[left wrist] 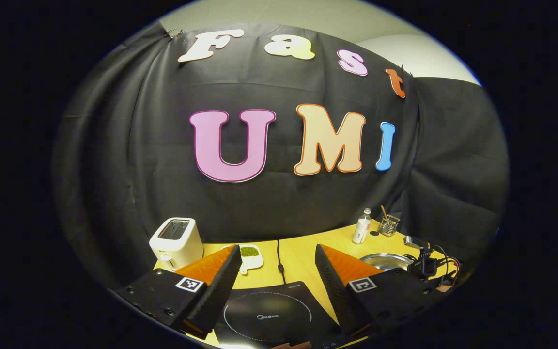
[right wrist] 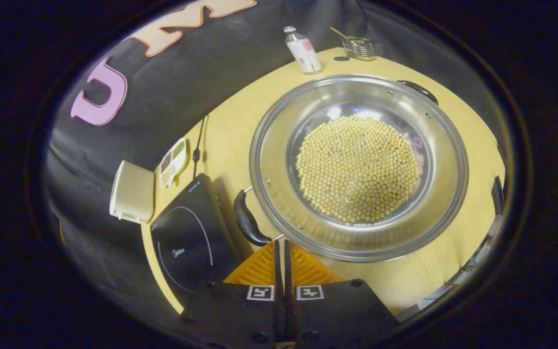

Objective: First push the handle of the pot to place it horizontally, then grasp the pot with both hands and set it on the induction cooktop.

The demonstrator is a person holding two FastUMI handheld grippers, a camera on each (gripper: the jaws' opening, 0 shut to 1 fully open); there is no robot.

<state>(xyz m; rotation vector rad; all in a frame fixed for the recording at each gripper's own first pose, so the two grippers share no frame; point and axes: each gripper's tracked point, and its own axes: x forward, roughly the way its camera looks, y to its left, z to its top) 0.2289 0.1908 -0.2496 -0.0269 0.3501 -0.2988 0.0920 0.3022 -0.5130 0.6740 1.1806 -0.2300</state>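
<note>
I have the right gripper [right wrist: 281,245] hanging above the table [right wrist: 240,121], its fingers pressed together with nothing between them, the tips just short of the pot's near handle [right wrist: 249,219]. That black loop handle sits on the pot [right wrist: 359,167] rim on the side facing the cooktop [right wrist: 189,237], and its long axis runs roughly along the rim, curving from the upper bracket down toward my fingertips. From the closed tips the handle lies slightly ahead and to the left in the right gripper view; whether they touch its lower end I cannot tell. The pot itself is a wide steel pan holding a bed of yellow beans [right wrist: 356,167], resting on the table beside the cooktop, not yet on it. A second handle [right wrist: 417,89] shows on the far rim, opposite the first. The left gripper [left wrist: 276,283] is spread wide and empty, poised over the cooktop [left wrist: 269,315], with the pot rim [left wrist: 385,261] off to its right past the right finger. My judgement: the right one is clearly the nearer to the handle, so the push falls to it, with the left waiting for the two-handed lift.
</note>
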